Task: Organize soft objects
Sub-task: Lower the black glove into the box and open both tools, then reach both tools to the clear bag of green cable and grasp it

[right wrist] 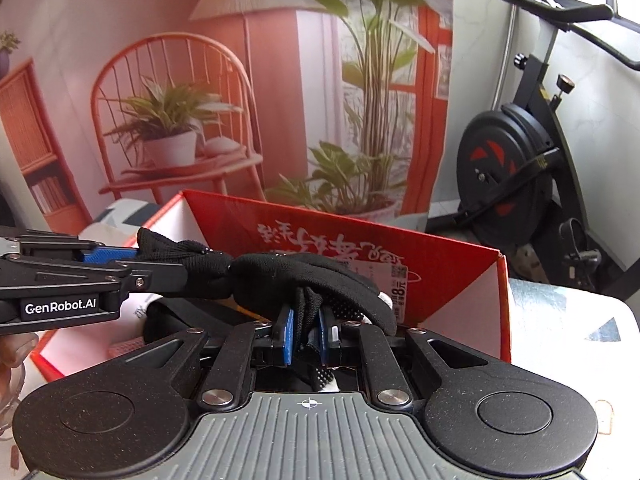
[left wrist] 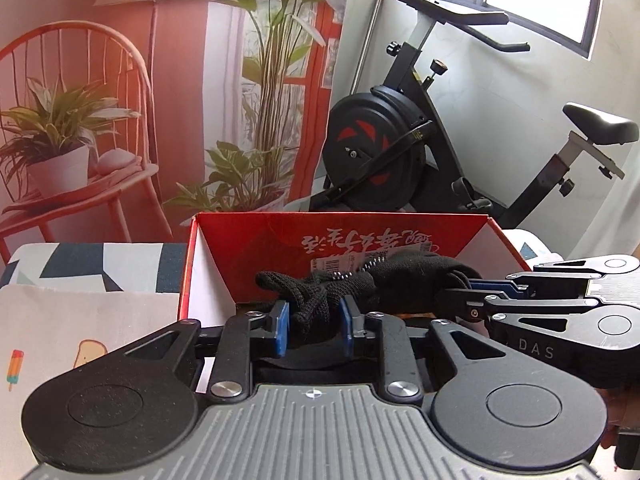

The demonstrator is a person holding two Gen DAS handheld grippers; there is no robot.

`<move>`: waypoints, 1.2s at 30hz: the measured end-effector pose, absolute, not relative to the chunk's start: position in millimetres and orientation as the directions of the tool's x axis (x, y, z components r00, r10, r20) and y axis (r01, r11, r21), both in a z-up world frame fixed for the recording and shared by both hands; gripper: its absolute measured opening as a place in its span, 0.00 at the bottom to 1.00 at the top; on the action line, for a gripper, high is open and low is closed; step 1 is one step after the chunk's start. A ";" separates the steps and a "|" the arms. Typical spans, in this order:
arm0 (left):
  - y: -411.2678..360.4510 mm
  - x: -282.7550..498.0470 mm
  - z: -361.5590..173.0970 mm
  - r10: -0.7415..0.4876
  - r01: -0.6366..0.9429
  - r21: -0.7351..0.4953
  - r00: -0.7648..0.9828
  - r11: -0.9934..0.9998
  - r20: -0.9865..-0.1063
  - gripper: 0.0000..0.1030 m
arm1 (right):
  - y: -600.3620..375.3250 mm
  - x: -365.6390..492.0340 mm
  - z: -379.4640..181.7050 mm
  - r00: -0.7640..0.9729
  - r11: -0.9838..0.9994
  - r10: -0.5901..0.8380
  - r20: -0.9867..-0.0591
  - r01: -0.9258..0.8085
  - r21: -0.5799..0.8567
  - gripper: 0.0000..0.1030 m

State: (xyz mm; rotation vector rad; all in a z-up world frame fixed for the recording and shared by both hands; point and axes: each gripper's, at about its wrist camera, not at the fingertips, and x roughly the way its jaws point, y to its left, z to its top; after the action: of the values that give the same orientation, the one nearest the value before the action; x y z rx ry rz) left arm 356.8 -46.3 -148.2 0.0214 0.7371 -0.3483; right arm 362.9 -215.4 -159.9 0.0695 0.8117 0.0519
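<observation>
Black glove held over the red box

The right tool (right wrist: 306,334) pinches the black glove (right wrist: 320,276) between its blue pads; the left tool (right wrist: 136,260) grips the glove's other end, above the open red box (right wrist: 460,280).

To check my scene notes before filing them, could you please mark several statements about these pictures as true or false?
1. The left gripper and the right gripper both hold the black glove. True.
2. The box is blue. False: the box is red outside and white inside.
3. An exercise bike stands behind the box. True.
4. The right gripper's fingers are wide open and empty. False: its fingers are closed on the glove.
5. The glove lies flat on the tablecloth. False: it hangs between the two grippers, over the open box.
</observation>
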 end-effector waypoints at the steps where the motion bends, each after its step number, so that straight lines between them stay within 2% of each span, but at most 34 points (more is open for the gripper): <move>1: -46.1 357.6 -149.7 -0.299 0.320 -0.094 0.687 0.943 -0.662 0.36 | -214.3 365.0 -162.7 0.677 0.998 0.055 -0.734 -0.013 0.062 0.13; 3: -45.8 359.3 -152.0 -0.288 0.315 -0.084 0.685 0.945 -0.669 0.38 | -213.0 366.3 -167.0 0.670 0.999 0.037 -0.742 -0.008 0.042 0.15; 5: -43.1 358.1 -151.6 -0.289 0.314 -0.087 0.686 0.945 -0.667 0.39 | -215.9 363.9 -170.2 0.671 0.999 0.035 -0.740 -0.006 0.043 0.23; 10: -38.1 350.9 -144.0 -0.281 0.303 -0.081 0.708 0.950 -0.648 0.42 | -221.7 351.7 -168.1 0.686 0.999 0.022 -0.727 0.012 0.041 0.27; 20: -33.1 303.4 -117.0 -0.286 0.321 -0.056 0.734 0.945 -0.616 0.51 | -217.9 304.0 -143.8 0.728 0.999 0.011 -0.685 0.015 0.032 0.28; 25: -24.2 268.1 -112.4 -0.291 0.316 -0.074 0.725 0.946 -0.624 0.52 | -212.7 264.2 -130.7 0.768 0.998 0.024 -0.640 0.016 0.057 0.28; 36: 3.4 187.4 -138.9 -0.314 0.301 -0.144 0.658 0.943 -0.684 0.52 | -192.9 173.8 -138.2 0.803 0.993 0.074 -0.591 -0.006 0.115 0.29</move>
State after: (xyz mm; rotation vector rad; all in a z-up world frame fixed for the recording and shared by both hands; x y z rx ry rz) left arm 187.4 3.4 -138.9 -0.0184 0.7780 -0.3482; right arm 173.8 -192.9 -138.2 0.1099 0.6374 0.0426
